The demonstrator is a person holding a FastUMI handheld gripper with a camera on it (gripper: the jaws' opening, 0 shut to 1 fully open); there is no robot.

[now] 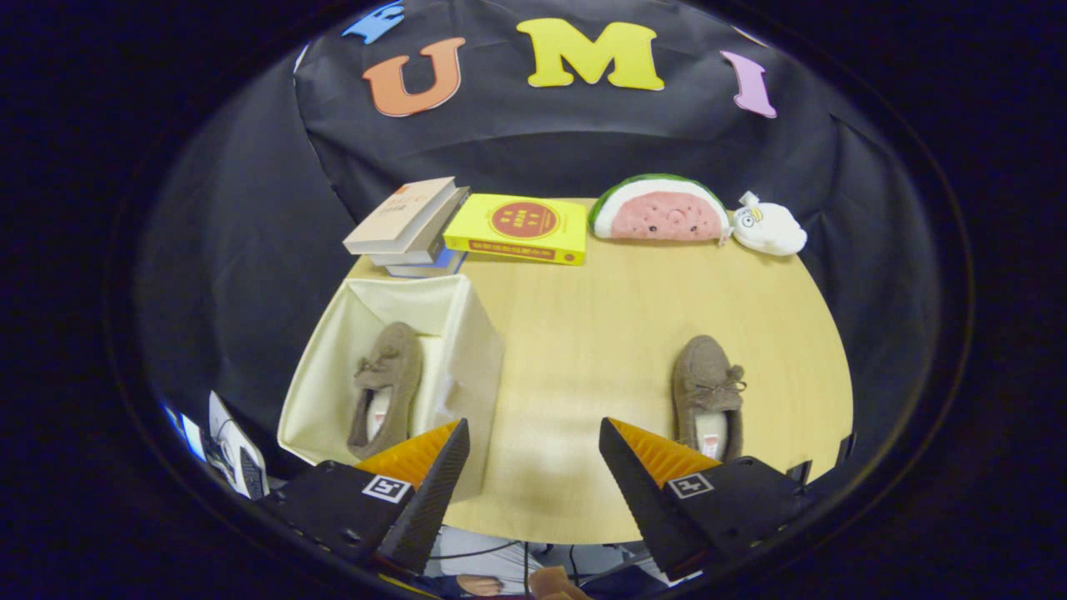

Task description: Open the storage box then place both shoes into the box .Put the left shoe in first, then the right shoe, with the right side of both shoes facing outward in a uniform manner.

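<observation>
One shoe already lies in the open storage box ahead-left, while we hold the tongs spread wide and empty above the table — the second shoe sits ahead-right, its long axis running away from us.

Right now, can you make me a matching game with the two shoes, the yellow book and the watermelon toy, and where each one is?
Things:
1. shoe one
2. shoe two
3. yellow book
4. watermelon toy

Places:
A. bare table, just beyond one finger
B. beside the white plush
C. inside the open box
D. next to the book stack

Pairs: 1-C, 2-A, 3-D, 4-B.

The gripper is open, its fingers holding nothing.
</observation>
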